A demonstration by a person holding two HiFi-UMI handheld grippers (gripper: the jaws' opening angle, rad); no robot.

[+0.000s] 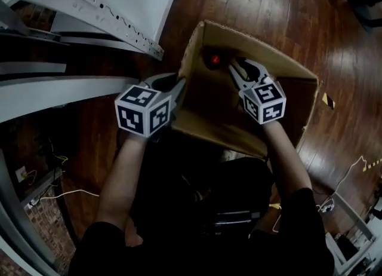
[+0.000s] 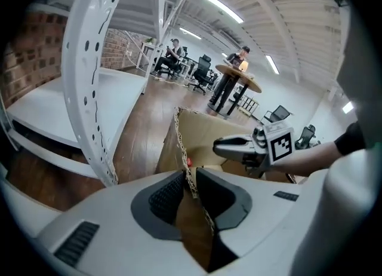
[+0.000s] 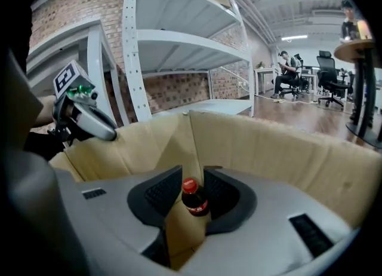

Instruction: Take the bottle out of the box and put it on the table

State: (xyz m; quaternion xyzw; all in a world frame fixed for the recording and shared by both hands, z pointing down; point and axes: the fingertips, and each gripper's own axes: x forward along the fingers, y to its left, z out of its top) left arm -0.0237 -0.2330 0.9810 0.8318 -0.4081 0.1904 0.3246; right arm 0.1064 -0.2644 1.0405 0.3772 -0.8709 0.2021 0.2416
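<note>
Only bottle cap visible, deep in box.

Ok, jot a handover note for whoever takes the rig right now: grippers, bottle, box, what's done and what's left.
Left gripper: jaws shut on the wall of the box, steadying it.
Right gripper: inside the box, jaws open, the bottle ahead between them, not gripped yet.
Bottle: upright in a corner of the box.
Done: box steadied, right gripper in position.
Left: close on the bottle, lift it out, set it on the table.
</note>
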